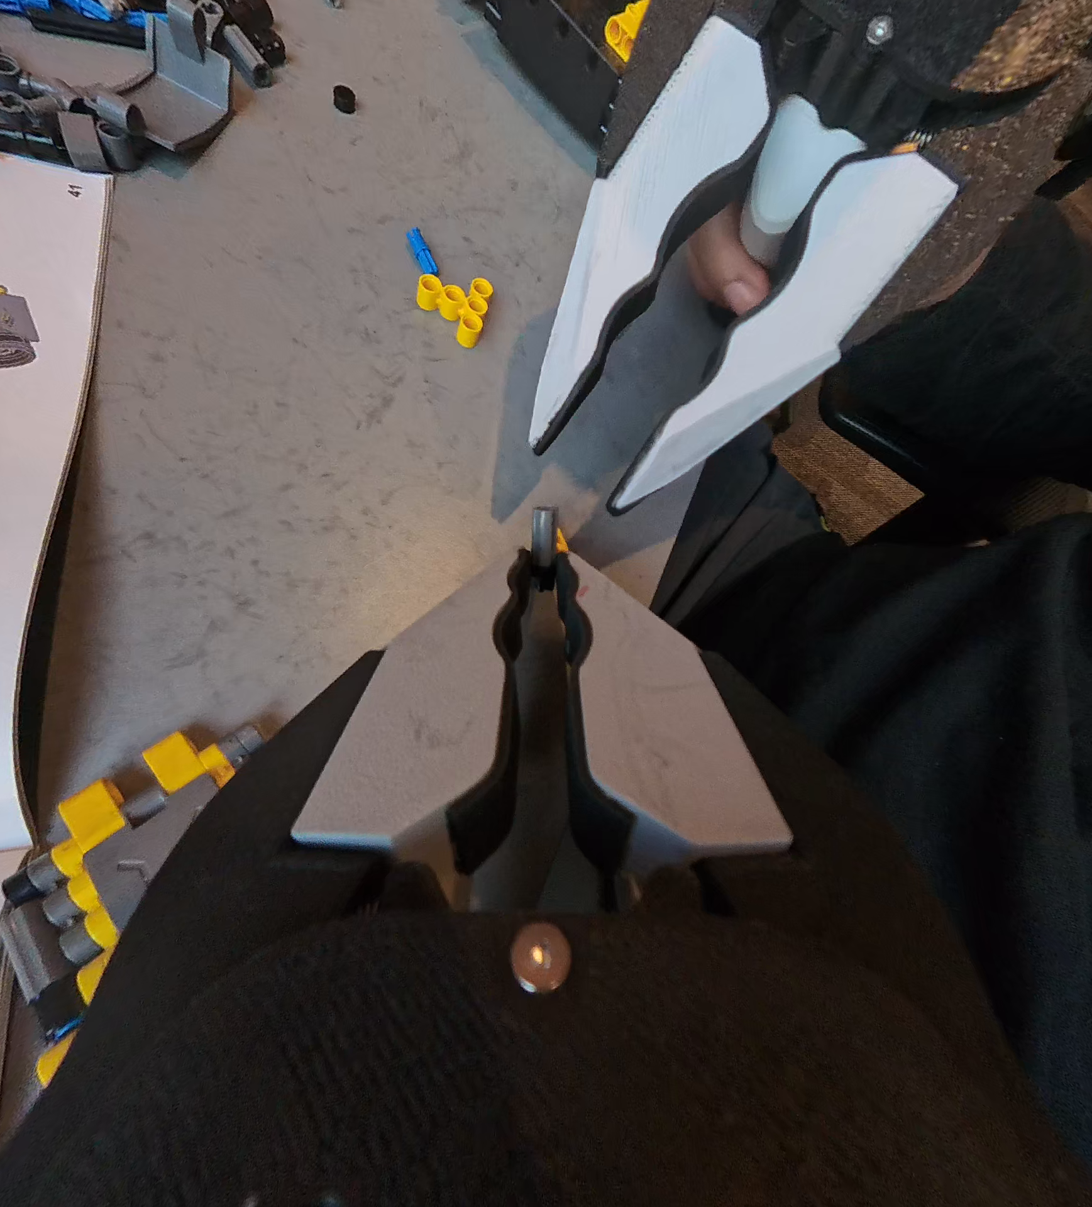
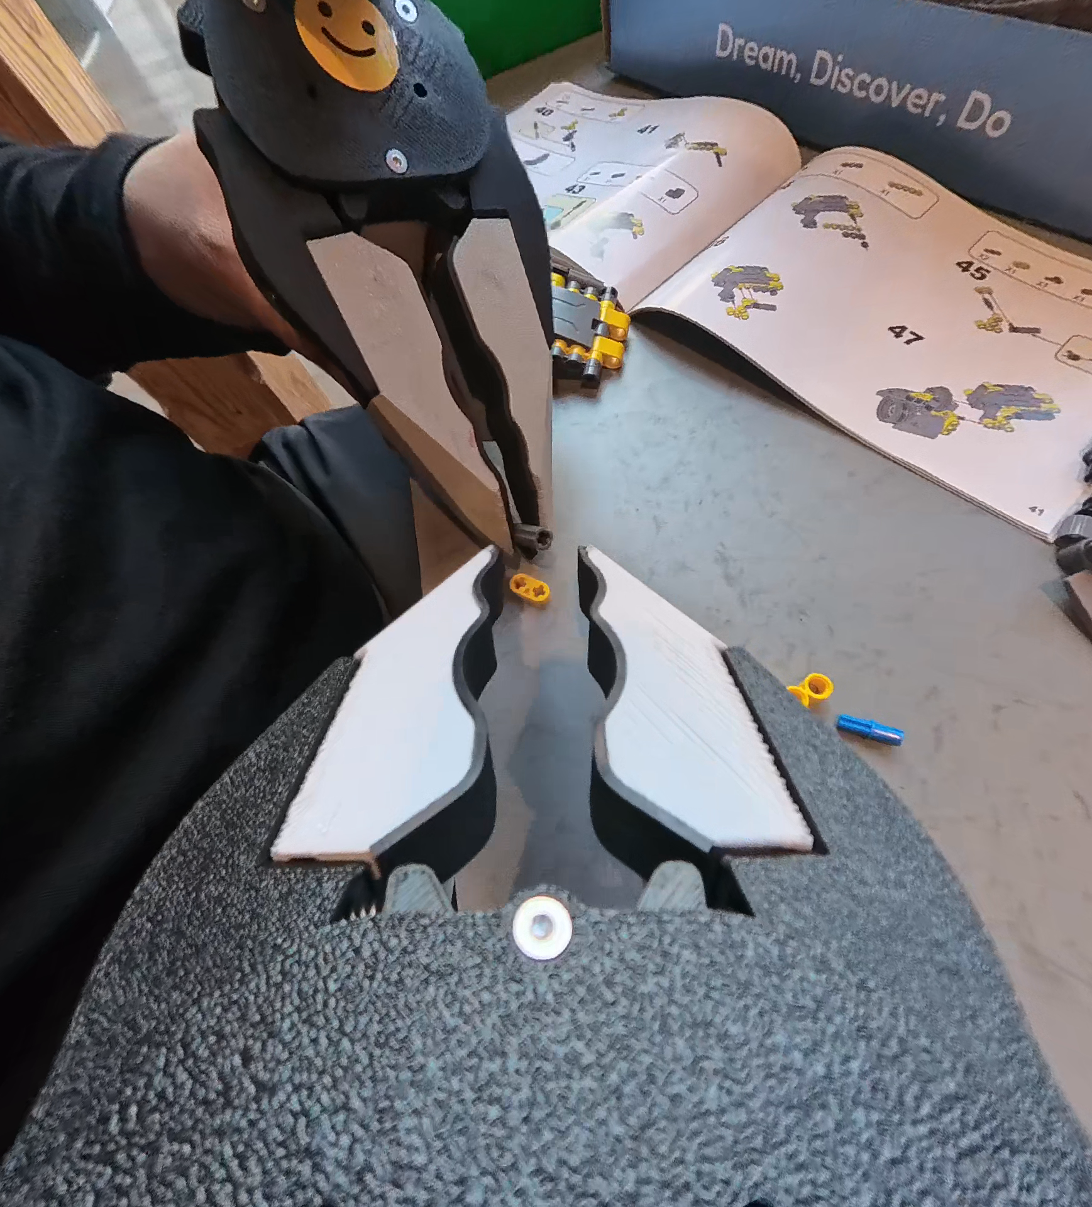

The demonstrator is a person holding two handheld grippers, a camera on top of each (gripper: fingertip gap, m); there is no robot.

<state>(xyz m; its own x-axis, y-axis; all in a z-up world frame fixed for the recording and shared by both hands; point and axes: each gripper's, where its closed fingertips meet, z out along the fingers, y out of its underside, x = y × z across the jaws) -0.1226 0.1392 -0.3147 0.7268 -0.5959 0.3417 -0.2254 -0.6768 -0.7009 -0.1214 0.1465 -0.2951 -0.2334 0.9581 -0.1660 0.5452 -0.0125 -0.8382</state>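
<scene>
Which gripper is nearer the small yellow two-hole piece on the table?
Right. The right gripper is open, its fingertips either side of the small yellow two-hole piece. The left gripper, shut on a grey pin, hangs just beyond the piece, apart from it.

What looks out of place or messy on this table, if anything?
Nothing looks broken or spilled. A few small pieces lie loose on the grey table: a yellow connector beside a blue pin, and a small yellow link under the open right gripper. The left gripper pinches a grey axle piece.
</scene>
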